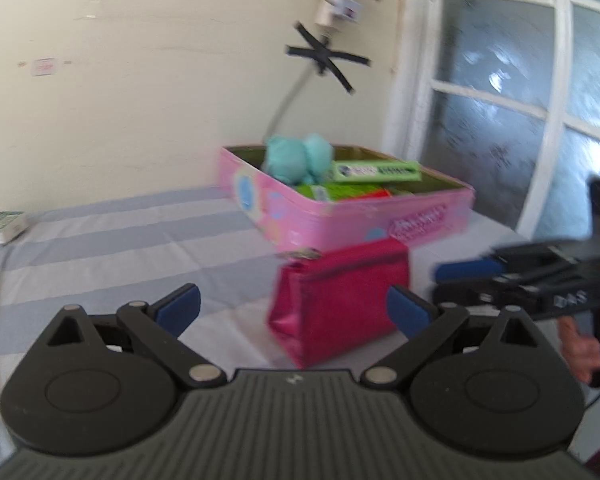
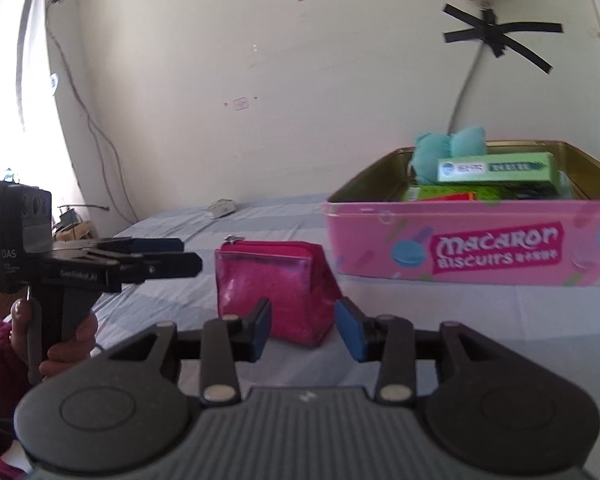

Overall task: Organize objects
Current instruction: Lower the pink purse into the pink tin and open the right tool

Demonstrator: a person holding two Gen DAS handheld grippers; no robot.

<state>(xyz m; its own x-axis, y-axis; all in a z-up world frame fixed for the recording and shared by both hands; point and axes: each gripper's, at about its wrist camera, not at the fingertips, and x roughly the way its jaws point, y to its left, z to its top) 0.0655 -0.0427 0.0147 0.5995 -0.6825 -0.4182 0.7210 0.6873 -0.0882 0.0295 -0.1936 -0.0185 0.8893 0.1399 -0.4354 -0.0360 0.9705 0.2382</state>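
Observation:
A magenta zip pouch (image 1: 340,300) stands upright on the striped sheet, just in front of a pink Macaron Biscuits tin (image 1: 380,222). The tin holds a teal plush toy (image 1: 298,158), a green carton (image 1: 376,171) and other green and red packs. My left gripper (image 1: 294,310) is open, its jaws wide, with the pouch ahead between them and apart from the pads. My right gripper (image 2: 302,330) is open, close to the pouch (image 2: 274,286), not touching it. The tin (image 2: 480,248) lies to the right in the right wrist view. Each gripper shows in the other's view, the right (image 1: 480,276) and the left (image 2: 160,258).
A small white patterned box (image 1: 4,226) lies at the far left by the wall, with a grey cable running from it. A cable taped with black crosses hangs down the wall behind the tin (image 2: 496,32). A window (image 1: 520,100) is at the right.

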